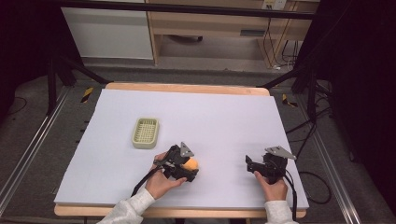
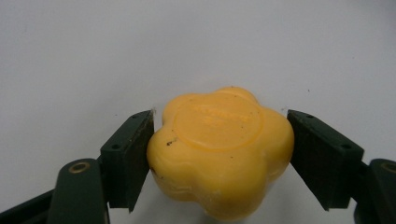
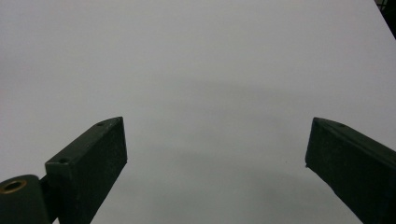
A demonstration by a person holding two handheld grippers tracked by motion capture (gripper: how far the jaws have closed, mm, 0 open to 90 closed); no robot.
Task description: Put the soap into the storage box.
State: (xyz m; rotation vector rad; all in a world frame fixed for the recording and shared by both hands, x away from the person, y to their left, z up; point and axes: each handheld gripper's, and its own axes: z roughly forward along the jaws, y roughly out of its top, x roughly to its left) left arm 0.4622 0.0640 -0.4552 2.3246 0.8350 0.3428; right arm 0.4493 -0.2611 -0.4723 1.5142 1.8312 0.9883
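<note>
A yellow flower-shaped soap (image 2: 219, 149) sits between the two black jaws of my left gripper (image 2: 220, 161), and both pads press against its sides. From the high view the soap (image 1: 192, 163) shows as an orange-yellow lump at the tip of the left gripper (image 1: 189, 168), low over the white board near the front middle. My right gripper (image 1: 251, 164) is held near the front right. Its jaws stand wide apart in the right gripper view (image 3: 217, 158), with bare white surface between them.
A pale green slotted dish (image 1: 145, 132) lies on the white board (image 1: 219, 116), left of centre and beyond the left gripper. The board covers a wooden table; black frame legs and cables stand on the floor around it.
</note>
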